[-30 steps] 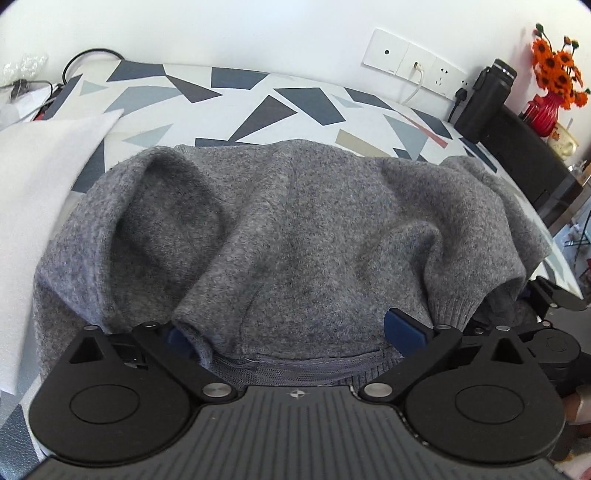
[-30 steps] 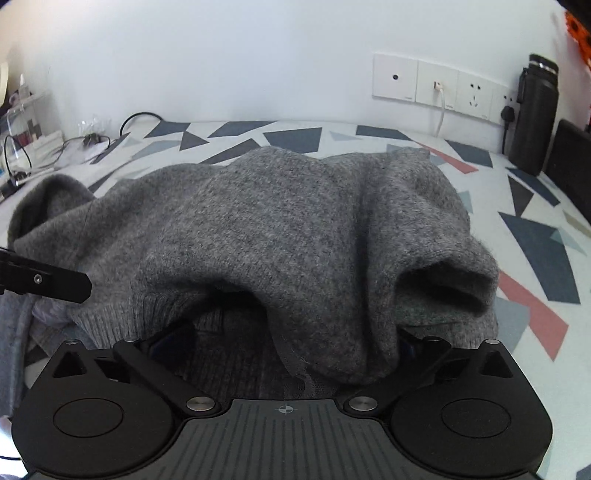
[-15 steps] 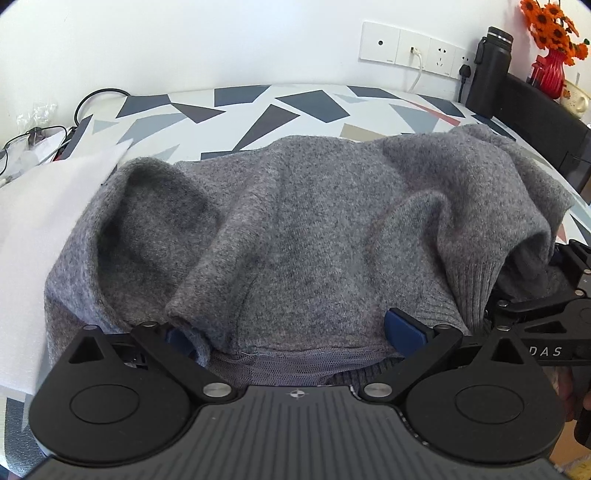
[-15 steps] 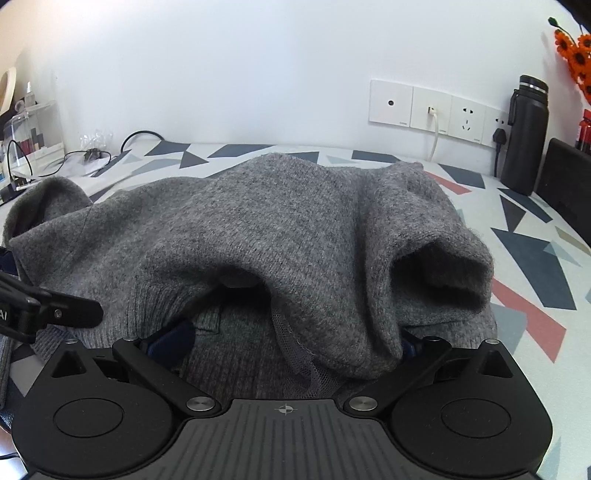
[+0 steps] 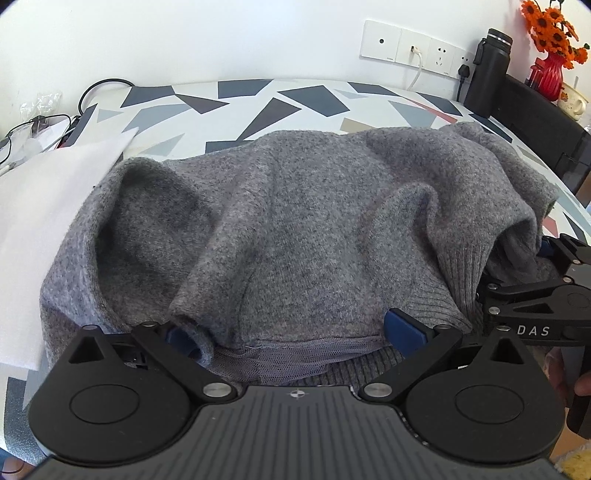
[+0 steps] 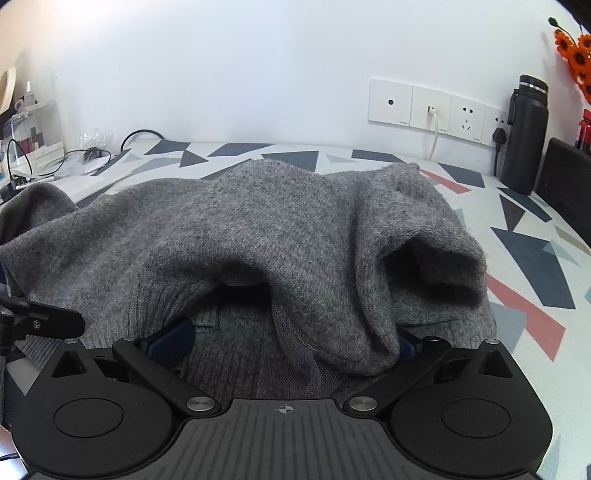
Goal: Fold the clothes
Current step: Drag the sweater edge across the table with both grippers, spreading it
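Grey sweater [image 5: 303, 229] bunched on patterned table [image 5: 288, 99]; both claws [image 5: 291, 332] [image 6: 291, 339] spread wide, fabric between, gripping nothing.

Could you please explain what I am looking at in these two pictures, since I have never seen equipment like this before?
No robot is involved: a person holds a two-finger gripper in each hand, and each gripper carries a wide-angle camera looking forward along its fingers. One picture comes from the left gripper, the other from the right gripper; the black plates at the bottom of each are the gripper's own body. In the left view the right gripper shows at the right edge. Both have their blue-padded fingers spread wide, with the near edge of a grey sweater lying bunched between them; whether they are pinching it I cannot tell. The sweater rests on a table with a geometric-patterned cover. A white sheet lies at the left. By the wall stand a black bottle and orange flowers.
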`<control>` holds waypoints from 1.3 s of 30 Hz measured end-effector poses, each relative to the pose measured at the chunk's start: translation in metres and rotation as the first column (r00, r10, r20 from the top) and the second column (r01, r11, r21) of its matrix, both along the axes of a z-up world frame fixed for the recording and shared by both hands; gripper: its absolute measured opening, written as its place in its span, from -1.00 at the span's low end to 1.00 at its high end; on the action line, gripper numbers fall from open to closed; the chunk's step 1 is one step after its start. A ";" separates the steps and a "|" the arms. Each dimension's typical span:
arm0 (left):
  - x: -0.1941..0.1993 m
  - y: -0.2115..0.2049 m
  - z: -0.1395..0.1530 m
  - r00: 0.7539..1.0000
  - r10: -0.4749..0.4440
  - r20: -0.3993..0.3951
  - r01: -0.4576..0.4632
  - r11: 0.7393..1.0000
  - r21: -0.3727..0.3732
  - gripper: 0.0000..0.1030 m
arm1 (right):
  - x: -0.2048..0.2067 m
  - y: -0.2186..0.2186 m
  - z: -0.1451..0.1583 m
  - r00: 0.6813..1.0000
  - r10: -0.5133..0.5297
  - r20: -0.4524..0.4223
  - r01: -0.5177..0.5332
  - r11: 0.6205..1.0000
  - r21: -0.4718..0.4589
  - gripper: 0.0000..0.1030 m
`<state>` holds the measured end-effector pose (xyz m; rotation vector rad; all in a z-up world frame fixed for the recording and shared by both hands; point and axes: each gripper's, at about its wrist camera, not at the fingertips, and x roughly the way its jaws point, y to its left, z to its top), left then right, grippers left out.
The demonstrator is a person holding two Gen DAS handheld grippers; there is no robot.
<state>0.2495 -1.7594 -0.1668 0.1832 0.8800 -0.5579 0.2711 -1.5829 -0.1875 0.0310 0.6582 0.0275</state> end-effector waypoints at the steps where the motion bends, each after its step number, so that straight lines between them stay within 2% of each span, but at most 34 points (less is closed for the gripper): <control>1: -0.001 0.000 0.000 1.000 0.000 0.001 0.000 1.000 0.002 0.99 | 0.000 0.000 0.000 1.000 0.000 -0.002 0.000 1.000 0.000 0.99; 25: -0.003 -0.001 0.000 0.999 -0.046 0.010 0.045 0.999 0.031 0.99 | -0.006 -0.001 -0.001 1.000 0.008 0.005 -0.008 1.000 -0.001 0.99; 29: 0.000 0.002 0.001 0.996 -0.087 0.006 0.087 0.996 0.030 0.99 | -0.004 -0.002 0.002 1.000 0.016 -0.016 -0.016 1.000 0.000 0.99; 32: 0.005 0.005 0.004 0.986 -0.163 -0.020 0.163 0.986 0.039 0.99 | -0.001 -0.001 0.004 0.999 0.013 -0.037 -0.013 1.000 -0.001 0.99; 33: 0.009 0.009 0.007 0.983 -0.182 -0.027 0.183 0.983 0.023 0.99 | 0.001 -0.001 0.005 0.999 0.012 -0.045 -0.012 1.000 -0.002 0.99; 37: 0.021 0.033 0.019 0.986 -0.166 -0.002 0.164 0.978 -0.125 0.99 | 0.008 0.000 0.009 0.996 0.009 -0.089 -0.009 1.000 -0.007 0.99; 39: 0.024 0.042 0.030 0.988 -0.146 0.050 0.153 0.975 -0.161 0.99 | 0.014 0.000 0.012 0.992 0.004 -0.130 -0.005 1.000 -0.009 0.99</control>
